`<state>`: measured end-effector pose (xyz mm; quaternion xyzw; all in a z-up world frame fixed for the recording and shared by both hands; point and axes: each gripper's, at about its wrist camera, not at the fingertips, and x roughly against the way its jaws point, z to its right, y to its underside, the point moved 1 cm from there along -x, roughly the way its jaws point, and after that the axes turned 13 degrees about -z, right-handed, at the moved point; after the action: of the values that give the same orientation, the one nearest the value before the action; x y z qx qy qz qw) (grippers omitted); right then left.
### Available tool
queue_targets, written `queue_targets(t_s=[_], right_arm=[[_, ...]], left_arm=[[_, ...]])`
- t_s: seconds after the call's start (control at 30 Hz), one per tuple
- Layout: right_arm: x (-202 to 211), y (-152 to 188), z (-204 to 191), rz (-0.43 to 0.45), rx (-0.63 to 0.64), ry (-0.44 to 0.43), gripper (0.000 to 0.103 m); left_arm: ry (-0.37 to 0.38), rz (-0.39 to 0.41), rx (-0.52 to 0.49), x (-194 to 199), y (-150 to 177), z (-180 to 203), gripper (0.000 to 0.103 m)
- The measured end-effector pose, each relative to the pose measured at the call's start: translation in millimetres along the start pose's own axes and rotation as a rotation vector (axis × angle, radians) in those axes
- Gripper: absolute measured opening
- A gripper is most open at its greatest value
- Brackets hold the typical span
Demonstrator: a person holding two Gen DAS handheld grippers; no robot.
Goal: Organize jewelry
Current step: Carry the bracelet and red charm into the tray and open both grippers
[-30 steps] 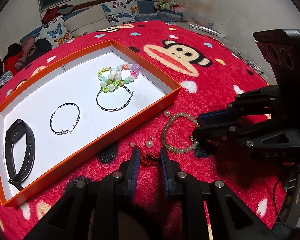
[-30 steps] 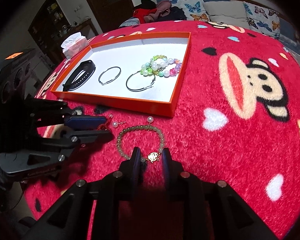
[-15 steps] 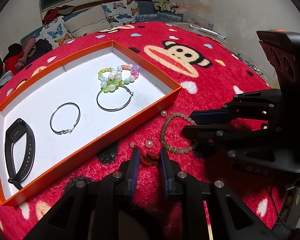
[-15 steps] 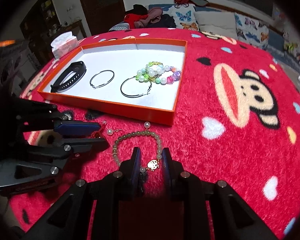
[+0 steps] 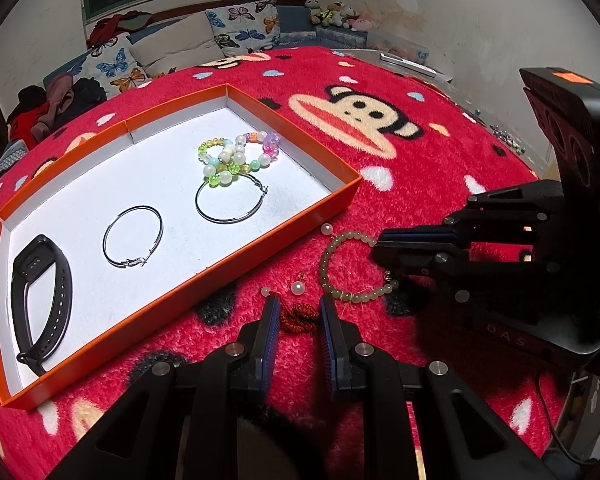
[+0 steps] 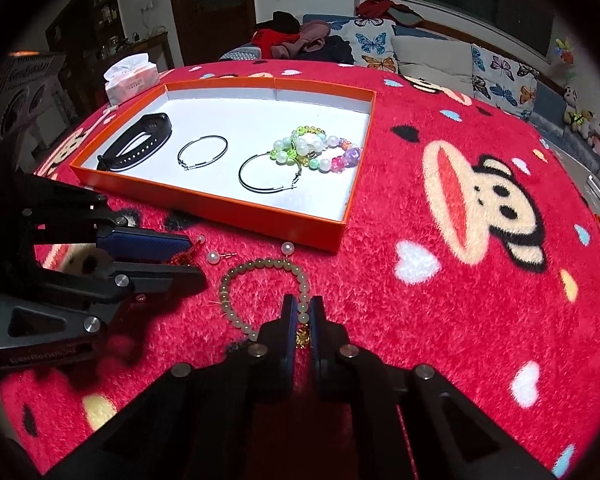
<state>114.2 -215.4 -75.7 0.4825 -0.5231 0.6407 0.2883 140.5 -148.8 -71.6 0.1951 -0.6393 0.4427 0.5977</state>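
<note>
An orange tray (image 5: 284, 236) (image 6: 220, 204) on the red rug holds a black wristband (image 5: 40, 292), two silver hoops (image 5: 134, 236) and a coloured bead bracelet (image 5: 240, 156). A pale green bead bracelet (image 5: 340, 292) (image 6: 256, 268) lies on the rug in front of the tray. My right gripper (image 6: 303, 312) is shut on this bracelet near its gold charm (image 6: 302, 335). My left gripper (image 5: 299, 312) is open, its fingers on either side of a red knotted piece (image 5: 299, 317). Pearl earrings (image 5: 298, 288) (image 6: 214, 257) lie beside it.
The red monkey-print rug (image 6: 460, 216) covers the table. A tissue box (image 6: 131, 77) stands behind the tray's far left corner. A sofa with butterfly cushions (image 5: 240, 30) is in the background.
My right gripper has closed its fingers on the green bead bracelet and swung its view to the right. My left gripper has stayed open around the red piece.
</note>
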Motion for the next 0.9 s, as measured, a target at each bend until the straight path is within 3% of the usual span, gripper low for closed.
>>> queue_targets(t_s=[0.47,0.9], right_arm=[[46.1,-4.6,6.5,0.102,-0.021,-0.080,0.008],[92.1,-44.3,9.3,0.222,0.002,-0.131,0.008]], left_arm=[[0.003,0.076,0.046,39.0,5.2,-9.6,0.021],[-0.041,0.139,0.119,76.9,-19.2,-51.0,0.021]])
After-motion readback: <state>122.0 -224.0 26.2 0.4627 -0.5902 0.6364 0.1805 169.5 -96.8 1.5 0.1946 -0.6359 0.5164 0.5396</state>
